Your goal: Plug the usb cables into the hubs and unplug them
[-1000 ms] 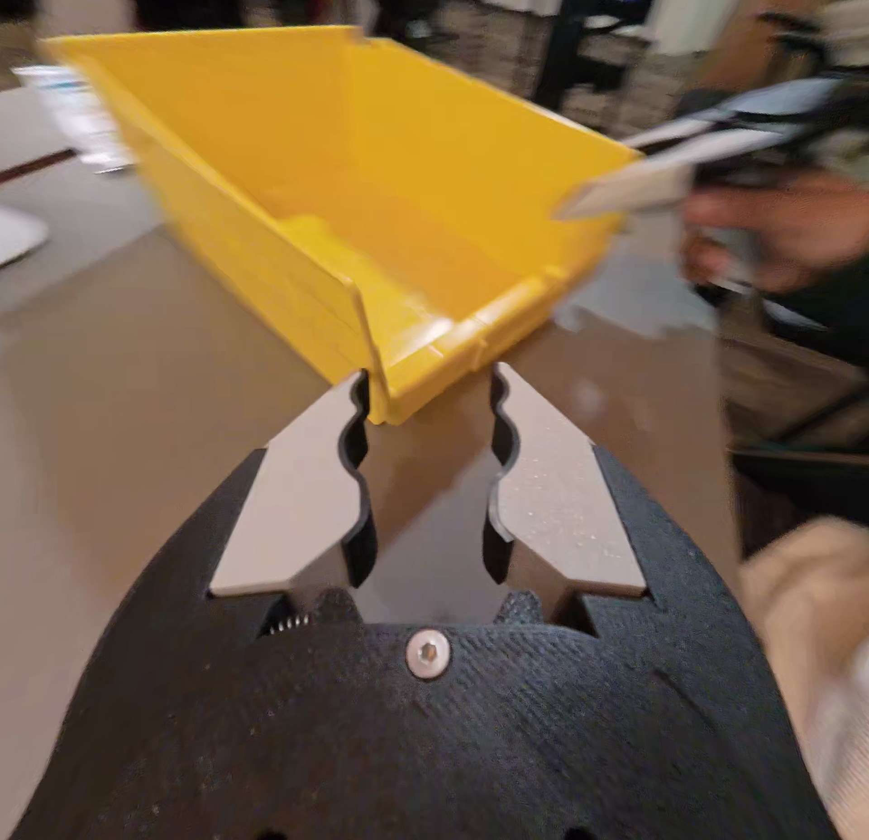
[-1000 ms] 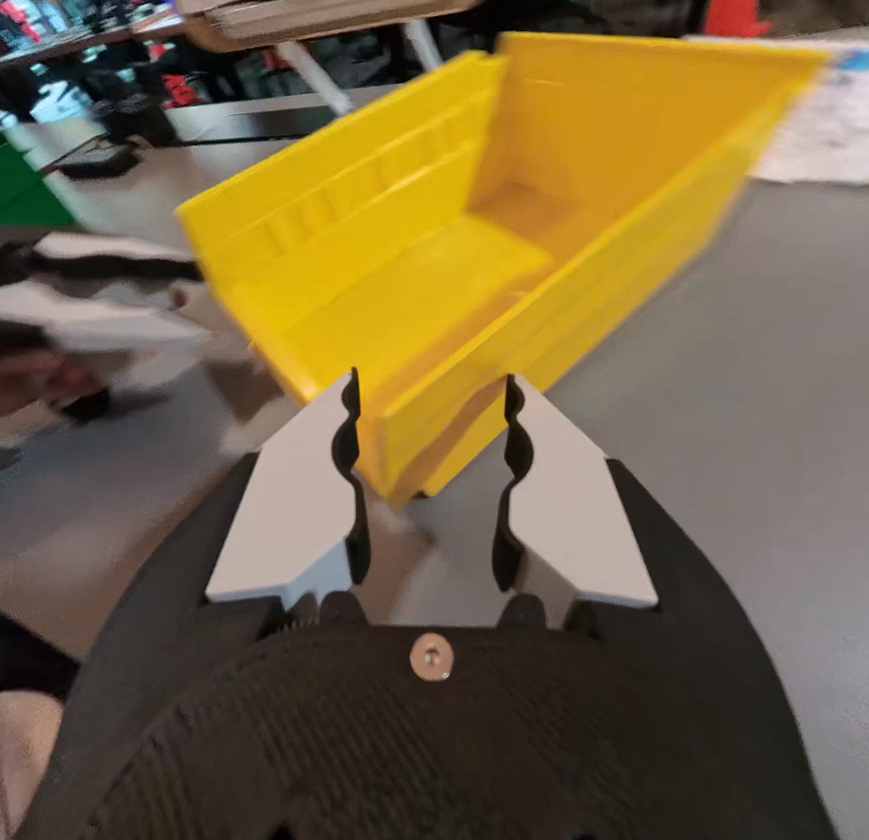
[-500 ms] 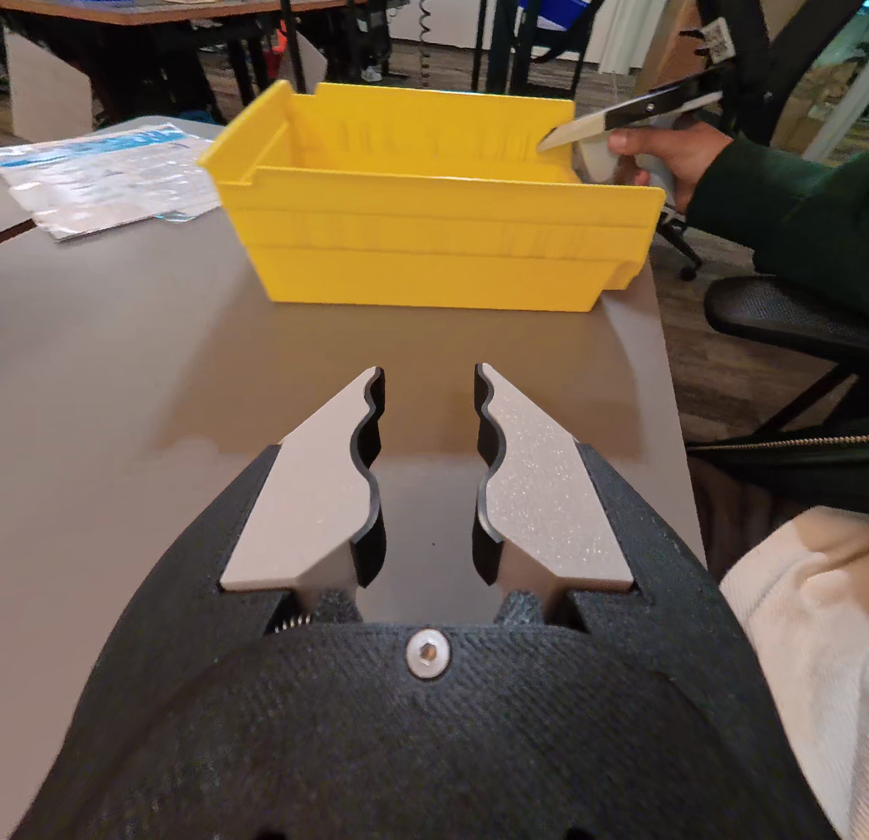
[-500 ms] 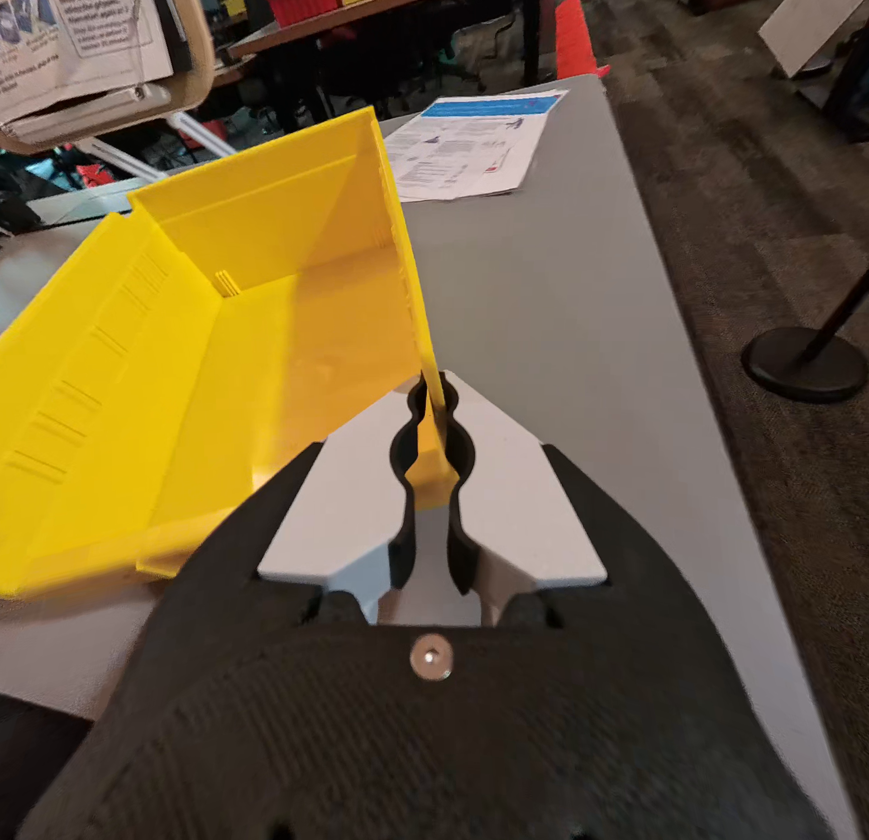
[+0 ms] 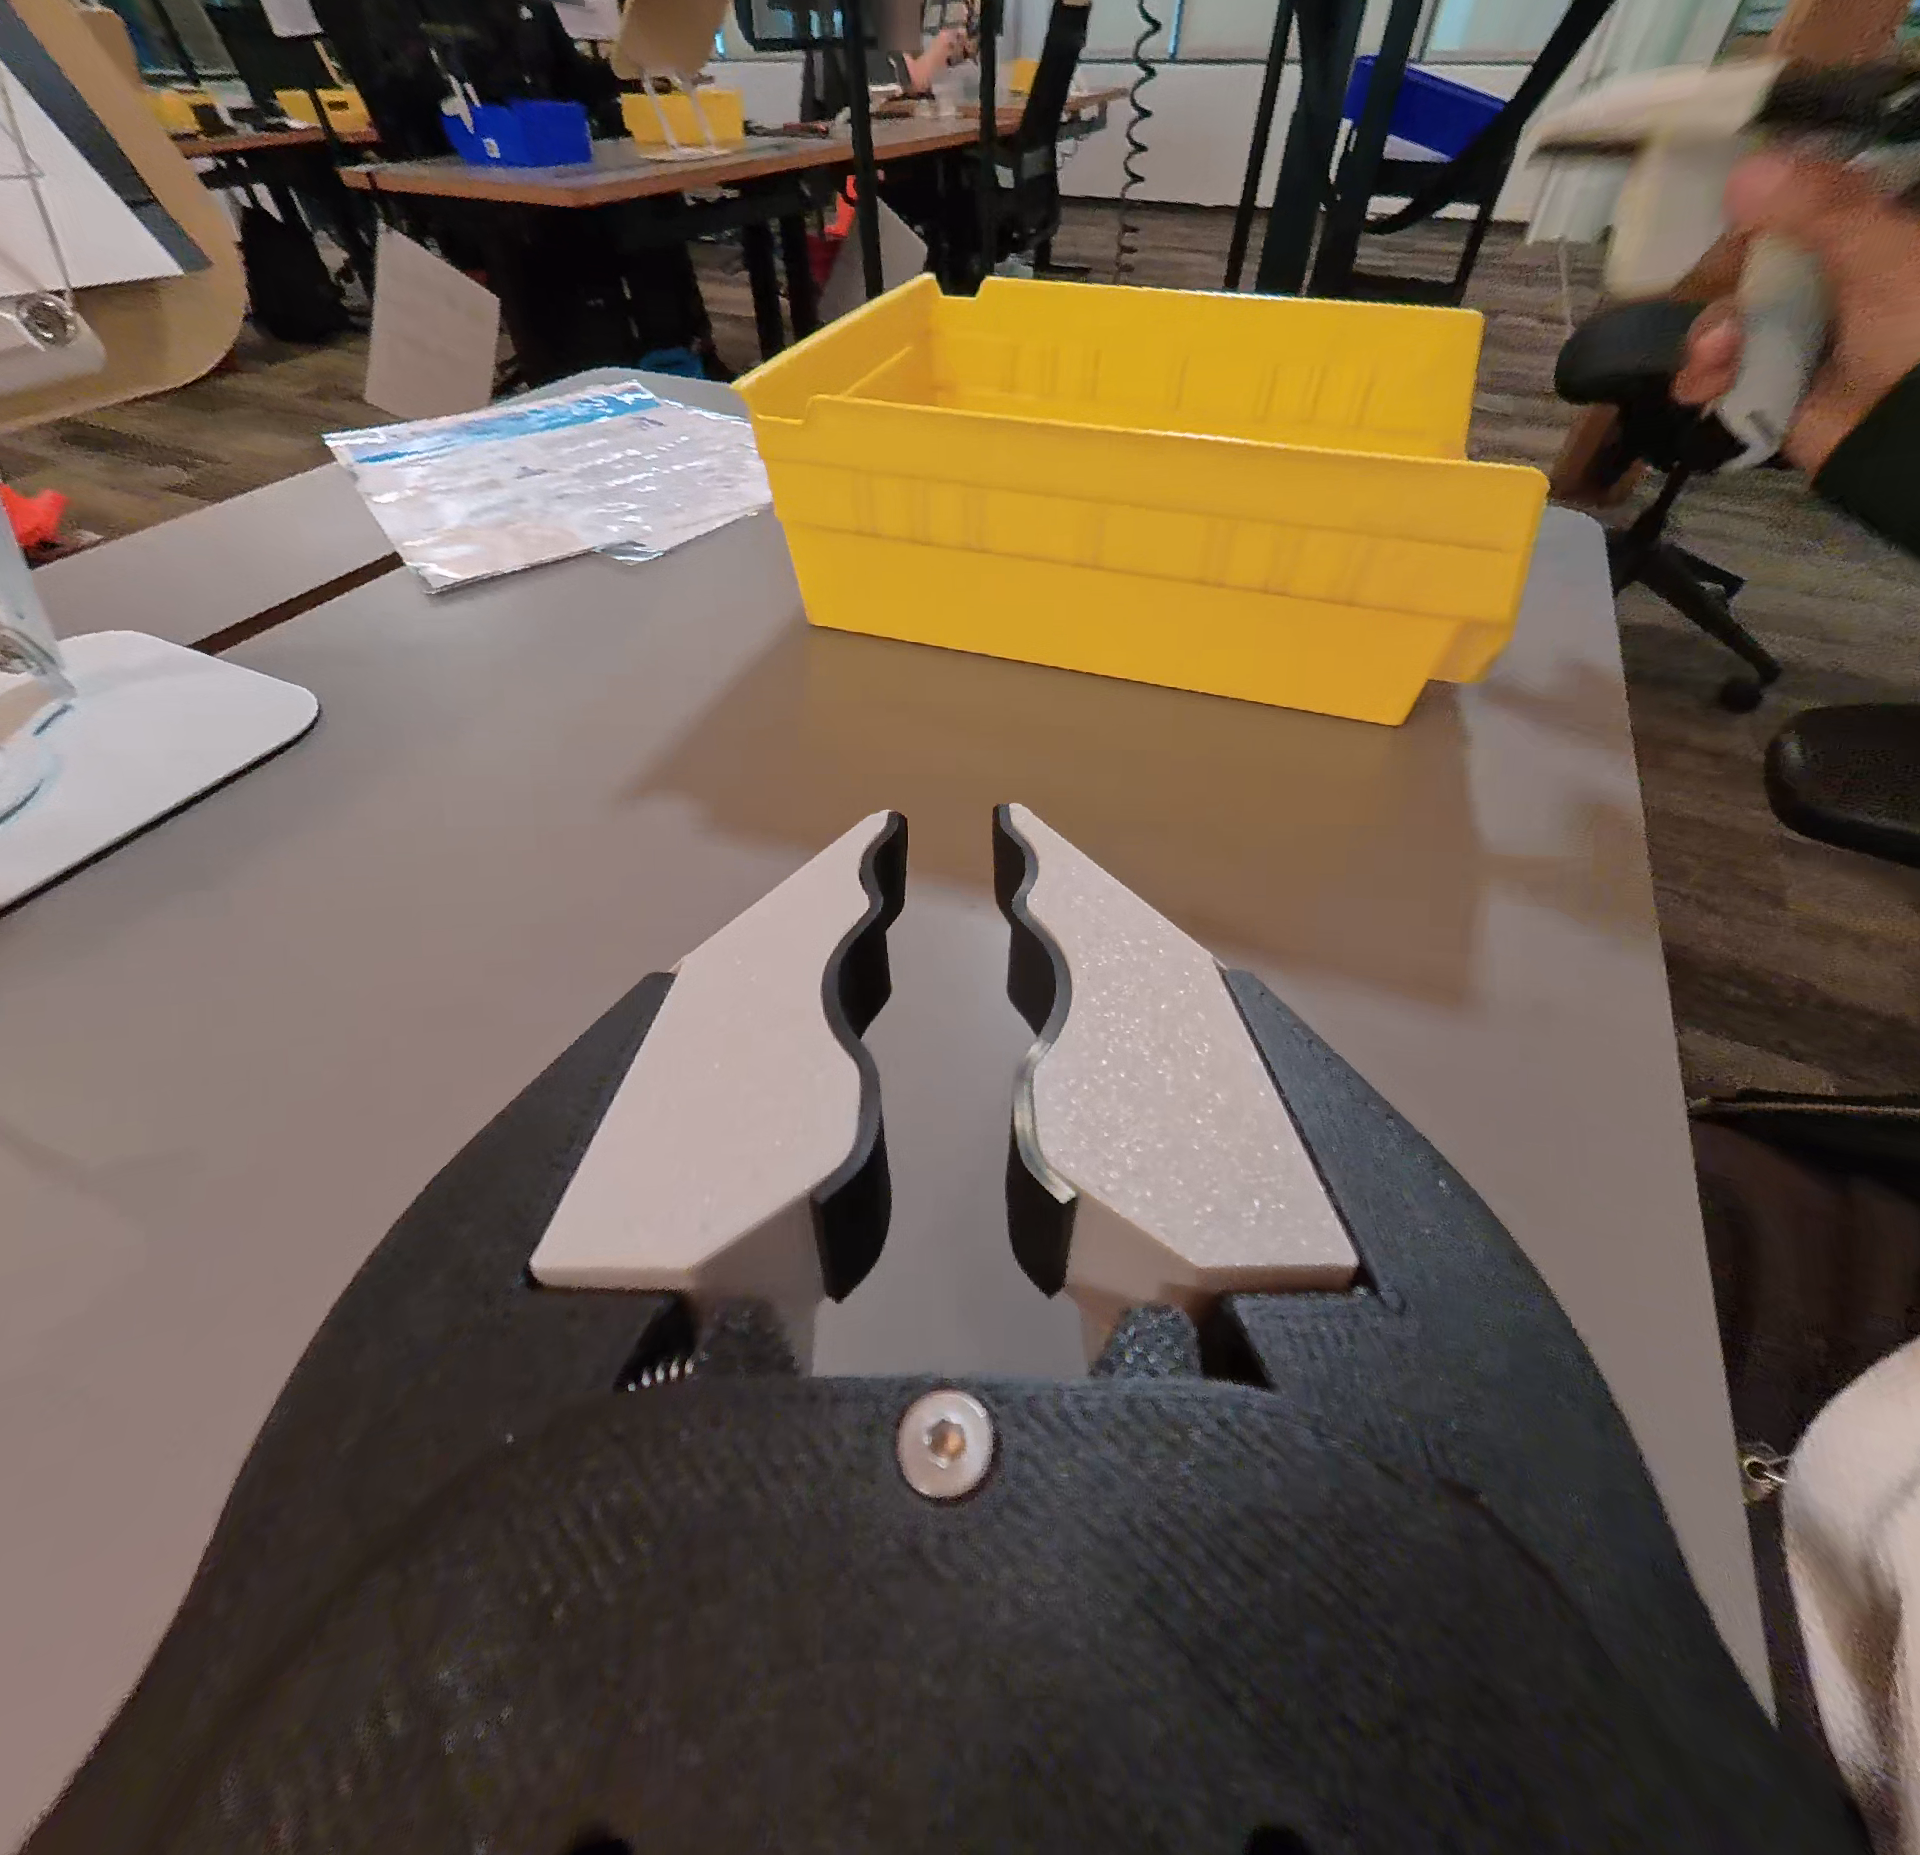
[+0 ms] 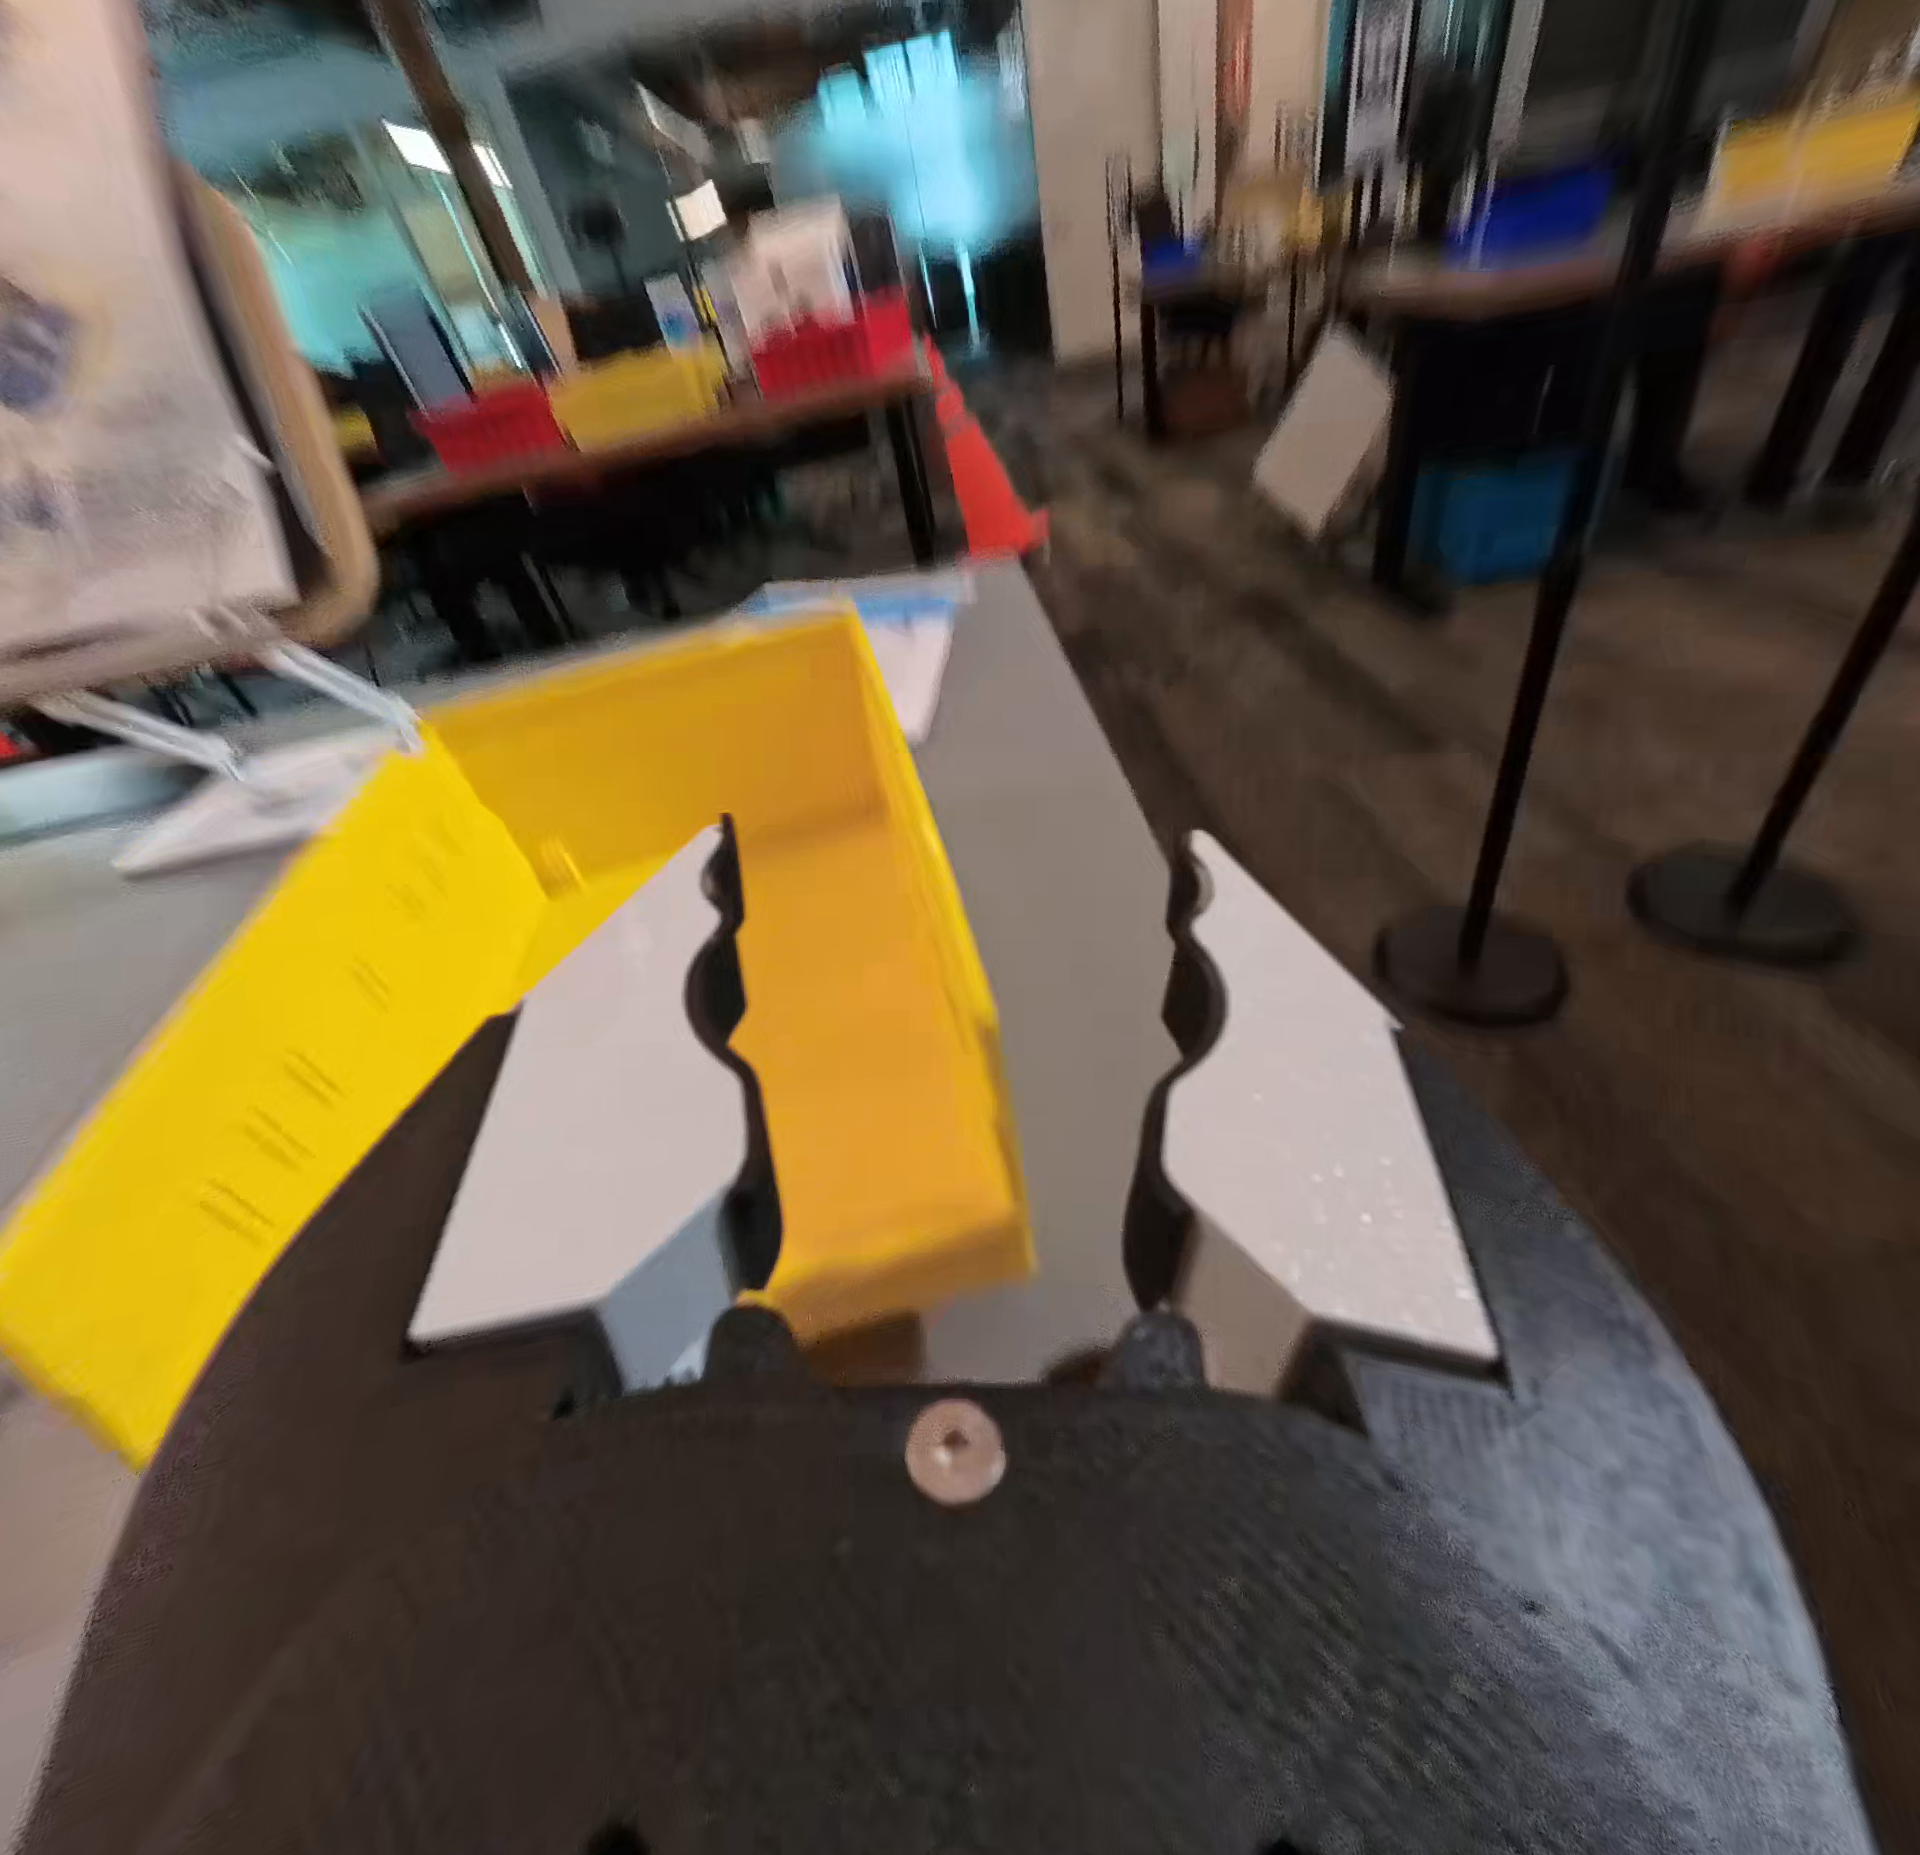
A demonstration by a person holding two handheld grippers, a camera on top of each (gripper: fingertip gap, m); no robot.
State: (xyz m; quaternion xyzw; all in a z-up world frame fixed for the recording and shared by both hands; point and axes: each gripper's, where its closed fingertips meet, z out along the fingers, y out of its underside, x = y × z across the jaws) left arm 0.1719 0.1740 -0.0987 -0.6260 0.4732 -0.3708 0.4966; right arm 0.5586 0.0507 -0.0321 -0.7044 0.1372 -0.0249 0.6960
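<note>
On the grey table (image 5: 436, 974), near its far right corner, a yellow bin (image 5: 1132, 558) is seen standing, seemingly empty; no usb cables or hubs are shown in either view. Neither plugging nor unplugging is judged to be under way, and the cables and hubs must first be found. The left gripper (image 5: 948, 818) is held low over bare tabletop, jaws narrowly parted, nothing grasped. The right gripper (image 6: 956, 839), blurred, is spread wide above the bin's near end, nothing gripped.

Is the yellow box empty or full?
Empty as far as visible: the yellow box shows only bare floor inside; one near corner is hidden.
</note>
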